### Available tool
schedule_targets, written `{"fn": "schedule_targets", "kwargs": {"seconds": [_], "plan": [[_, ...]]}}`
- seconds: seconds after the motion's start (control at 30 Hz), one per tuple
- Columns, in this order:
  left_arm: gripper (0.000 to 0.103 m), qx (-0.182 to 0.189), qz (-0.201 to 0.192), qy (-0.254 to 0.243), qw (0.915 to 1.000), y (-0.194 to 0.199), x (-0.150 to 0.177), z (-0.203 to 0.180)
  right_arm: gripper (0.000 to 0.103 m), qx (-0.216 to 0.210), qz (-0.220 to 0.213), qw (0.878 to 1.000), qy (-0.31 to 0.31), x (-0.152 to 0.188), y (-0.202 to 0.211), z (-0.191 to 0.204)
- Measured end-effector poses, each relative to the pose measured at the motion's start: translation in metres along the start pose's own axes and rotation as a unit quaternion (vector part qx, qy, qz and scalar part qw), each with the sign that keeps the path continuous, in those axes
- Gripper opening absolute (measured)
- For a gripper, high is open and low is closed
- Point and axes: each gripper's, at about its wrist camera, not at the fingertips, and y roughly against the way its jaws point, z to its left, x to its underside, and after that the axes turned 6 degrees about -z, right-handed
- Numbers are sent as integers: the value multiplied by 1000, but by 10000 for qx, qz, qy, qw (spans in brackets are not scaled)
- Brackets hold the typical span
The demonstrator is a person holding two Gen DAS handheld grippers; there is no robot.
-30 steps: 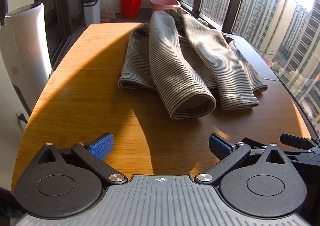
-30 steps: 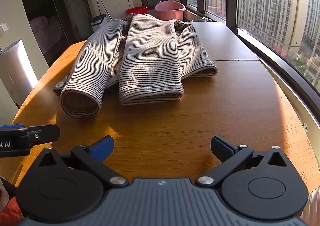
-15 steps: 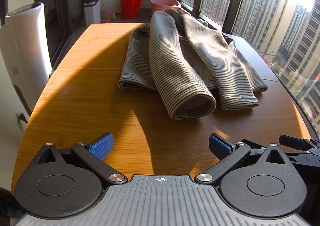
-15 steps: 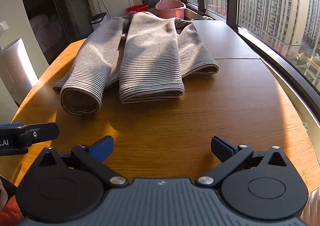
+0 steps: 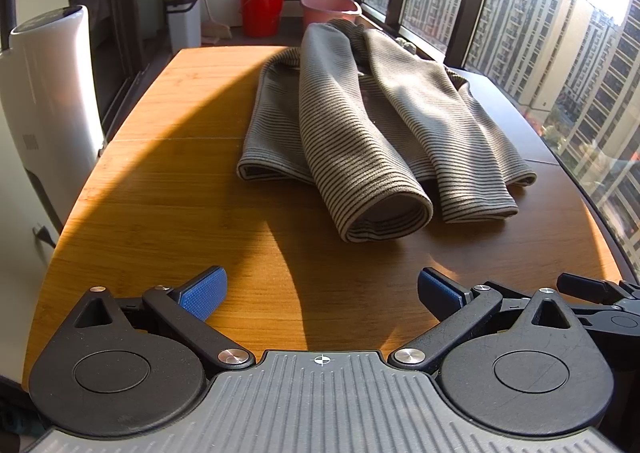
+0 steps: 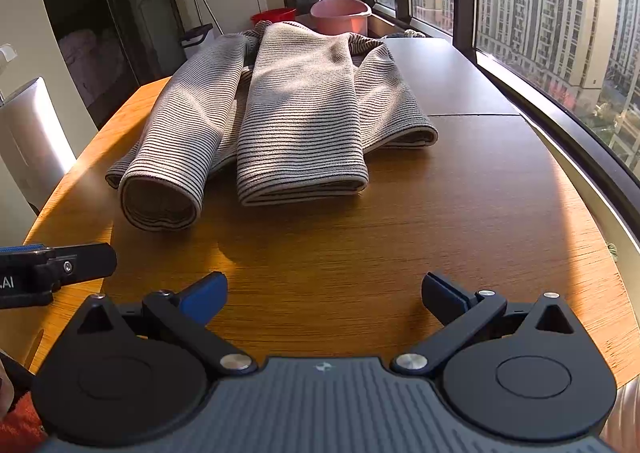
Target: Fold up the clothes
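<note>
A grey striped garment (image 5: 372,125) lies on the wooden table (image 5: 168,205), its two sleeves or legs laid forward toward me, one cuff open and rounded (image 5: 390,219). It also shows in the right wrist view (image 6: 288,113). My left gripper (image 5: 322,291) is open and empty, low over the table's near edge, well short of the cloth. My right gripper (image 6: 324,295) is open and empty, also short of the cloth. The left gripper's side (image 6: 56,269) shows at the right view's left edge.
A white appliance (image 5: 48,101) stands left of the table. A red bucket (image 5: 262,11), a pink basin (image 5: 330,9) and a white bin (image 5: 184,21) sit on the floor beyond. Windows run along the right edge (image 6: 560,113).
The right gripper has edged slightly forward toward the garment. The left gripper has barely moved. Both stay open.
</note>
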Motion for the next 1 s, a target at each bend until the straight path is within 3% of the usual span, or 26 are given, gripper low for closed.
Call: {"fn": "schedule_targets", "kwargs": {"seconds": [1.0], "plan": [[103,6,18,11,10000,-1,-2,0,103,-8,28,10000,-34,0,-1,-2]]}}
